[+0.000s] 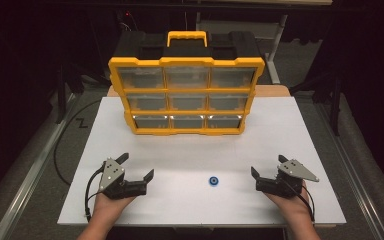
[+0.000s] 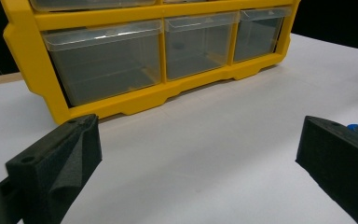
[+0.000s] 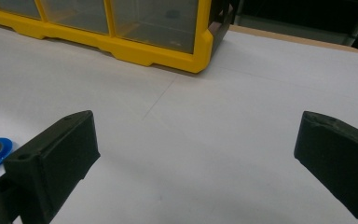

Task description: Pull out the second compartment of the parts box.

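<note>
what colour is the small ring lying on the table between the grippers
Blue with a dark centre hole; the ring shows best in the right gripper view.

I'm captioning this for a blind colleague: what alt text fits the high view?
A person rests an open left hand-held gripper and an open right hand-held gripper on a white table, with a small blue ring lying between them. Farther back stands a yellow drawer organizer with nine clear drawers.
</note>
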Available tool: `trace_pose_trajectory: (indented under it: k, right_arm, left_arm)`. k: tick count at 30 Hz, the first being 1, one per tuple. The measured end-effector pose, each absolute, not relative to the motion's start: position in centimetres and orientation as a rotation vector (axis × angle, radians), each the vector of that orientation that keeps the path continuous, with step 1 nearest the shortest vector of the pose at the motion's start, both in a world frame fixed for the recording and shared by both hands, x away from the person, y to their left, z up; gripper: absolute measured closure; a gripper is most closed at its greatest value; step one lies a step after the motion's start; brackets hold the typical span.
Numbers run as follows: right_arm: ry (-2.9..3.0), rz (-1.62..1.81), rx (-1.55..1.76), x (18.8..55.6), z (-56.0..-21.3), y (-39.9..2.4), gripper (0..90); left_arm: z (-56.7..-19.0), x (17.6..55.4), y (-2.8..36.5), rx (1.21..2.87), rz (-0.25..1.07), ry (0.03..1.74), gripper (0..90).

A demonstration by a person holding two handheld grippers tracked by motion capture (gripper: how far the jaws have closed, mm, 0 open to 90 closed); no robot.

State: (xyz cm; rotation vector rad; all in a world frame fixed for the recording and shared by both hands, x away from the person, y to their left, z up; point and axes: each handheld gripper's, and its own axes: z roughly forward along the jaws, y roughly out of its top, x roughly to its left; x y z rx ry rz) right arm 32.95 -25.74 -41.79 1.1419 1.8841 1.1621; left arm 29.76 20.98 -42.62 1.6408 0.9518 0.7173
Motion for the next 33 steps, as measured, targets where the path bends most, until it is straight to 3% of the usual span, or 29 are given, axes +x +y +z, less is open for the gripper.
trace_pose_trajectory:
  k: [23,33]
  right_arm:
    - [1.852,1.170,1.129,33.6,-41.7,-24.4,1.0]
    - [1.847,1.158,1.147,35.9,-42.0,-23.7,1.0]
  left_arm:
    - [-42.7,29.7,20.5,1.675,0.714,0.924,0.1]
    - [-42.7,29.7,20.5,1.655,0.704,0.913,0.1]
